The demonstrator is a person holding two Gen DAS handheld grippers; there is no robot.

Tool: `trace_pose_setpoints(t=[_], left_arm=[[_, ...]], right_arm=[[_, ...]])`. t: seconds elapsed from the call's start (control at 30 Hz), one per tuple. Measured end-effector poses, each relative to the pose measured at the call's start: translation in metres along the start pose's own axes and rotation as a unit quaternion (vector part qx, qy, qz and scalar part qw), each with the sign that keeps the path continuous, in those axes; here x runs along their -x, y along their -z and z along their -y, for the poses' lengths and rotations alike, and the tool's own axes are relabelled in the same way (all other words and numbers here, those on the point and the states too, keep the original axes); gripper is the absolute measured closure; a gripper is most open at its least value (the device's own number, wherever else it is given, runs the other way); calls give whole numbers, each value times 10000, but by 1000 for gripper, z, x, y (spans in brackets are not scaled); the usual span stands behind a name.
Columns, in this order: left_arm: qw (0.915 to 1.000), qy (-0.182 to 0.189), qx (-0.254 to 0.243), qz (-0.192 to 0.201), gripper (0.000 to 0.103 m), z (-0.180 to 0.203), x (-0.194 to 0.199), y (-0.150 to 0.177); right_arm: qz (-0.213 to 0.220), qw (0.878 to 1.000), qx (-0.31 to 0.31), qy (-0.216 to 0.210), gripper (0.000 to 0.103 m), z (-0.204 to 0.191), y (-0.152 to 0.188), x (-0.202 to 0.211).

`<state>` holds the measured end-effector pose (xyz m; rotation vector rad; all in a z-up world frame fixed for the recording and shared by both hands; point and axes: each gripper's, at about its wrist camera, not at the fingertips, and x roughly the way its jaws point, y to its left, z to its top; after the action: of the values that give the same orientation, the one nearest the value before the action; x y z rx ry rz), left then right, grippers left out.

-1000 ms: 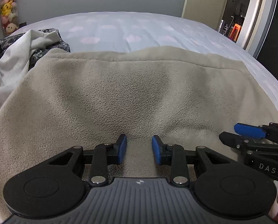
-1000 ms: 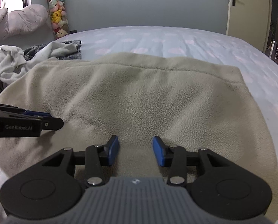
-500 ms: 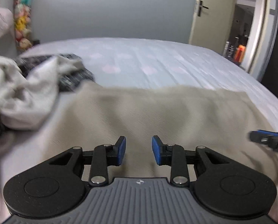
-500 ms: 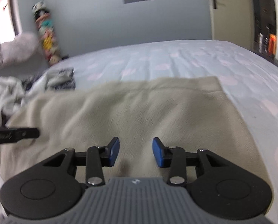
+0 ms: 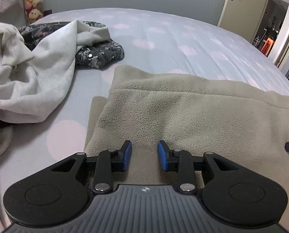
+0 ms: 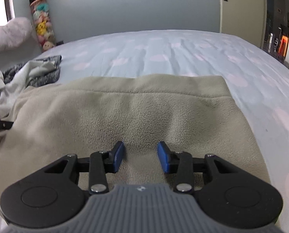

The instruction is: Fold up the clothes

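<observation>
Task garment: a beige fleece garment (image 5: 183, 112), soft and nubbly, lies spread flat on the near part of the bed, under both grippers; a hemmed edge runs along its far side (image 6: 144, 91).
Fold on left side: in the left wrist view the fleece's left edge shows two layers, a lower strip sticking out from under the upper one.
Left gripper: the black left gripper with blue pads (image 5: 144, 158) sits over the near left part of the fleece; its jaws stand partly apart with only bare fleece showing in the gap, and nothing is pinched.
Right gripper: the black right gripper with blue pads (image 6: 141, 159) is over the near right part of the fleece; jaws partly apart, gripping nothing, though whether the pad tips touch the pile I cannot tell.
Each seen by the other: the right gripper's tip peeks in at the right edge of the left wrist view, the left gripper's at the left edge of the right wrist view.
Bed: a pale blue sheet with faded pink dots (image 6: 183, 54).
Other clothes: a crumpled white sweatshirt (image 5: 37, 73) draped over a dark floral patterned garment (image 5: 101, 54), left of the fleece and apart from it.
Background: a column of stuffed toys (image 6: 40, 23) against the grey wall; a cream door (image 5: 239, 5) ajar at right.
</observation>
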<state>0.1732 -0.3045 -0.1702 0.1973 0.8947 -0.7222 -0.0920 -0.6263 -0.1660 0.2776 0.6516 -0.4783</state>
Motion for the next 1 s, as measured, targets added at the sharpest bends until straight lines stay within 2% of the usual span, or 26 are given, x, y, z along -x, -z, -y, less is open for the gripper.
trace_pose_setpoints(t=[0.23, 0.3, 0.33, 0.43, 0.53, 0.57, 0.7, 0.77, 0.87, 0.97, 1.0], left_arm=[[9994, 227, 186, 160, 74, -11, 21, -6], [9993, 221, 243, 184, 62, -16, 27, -13], [9993, 199, 254, 179, 51, -19, 30, -17], [9998, 81, 181, 76, 49, -27, 31, -31], [9997, -233, 16, -107, 46, -32, 21, -45], [9996, -214, -36, -188, 43, -35, 15, -48], [9957, 216, 26, -899, 41, -52, -20, -58], [9923, 422, 190, -1152, 29, -64, -34, -61], [9845, 770, 466, -1508, 25, -81, -53, -61], [9741, 1066, 1072, -1684, 26, -96, -66, -56], [9740, 1080, 1095, -1665, 26, -96, -68, -54]], right_arm=[[173, 9998, 29, -117, 59, 5, 5, 5], [232, 9997, 31, -116, 58, 4, 6, 7], [279, 9996, 3, -109, 58, 3, 5, 10], [440, 9989, -106, -98, 58, 3, 2, 17], [536, 9982, -230, -135, 56, 7, 0, 21], [539, 9981, -269, -157, 55, 9, -1, 21], [591, 9971, -418, -215, 54, 14, -1, 22], [651, 9963, -512, -211, 54, 17, -2, 24], [669, 9952, -659, -275, 54, 23, -2, 24], [662, 9946, -726, -330, 53, 25, -3, 22], [670, 9945, -735, -342, 53, 25, -3, 21]])
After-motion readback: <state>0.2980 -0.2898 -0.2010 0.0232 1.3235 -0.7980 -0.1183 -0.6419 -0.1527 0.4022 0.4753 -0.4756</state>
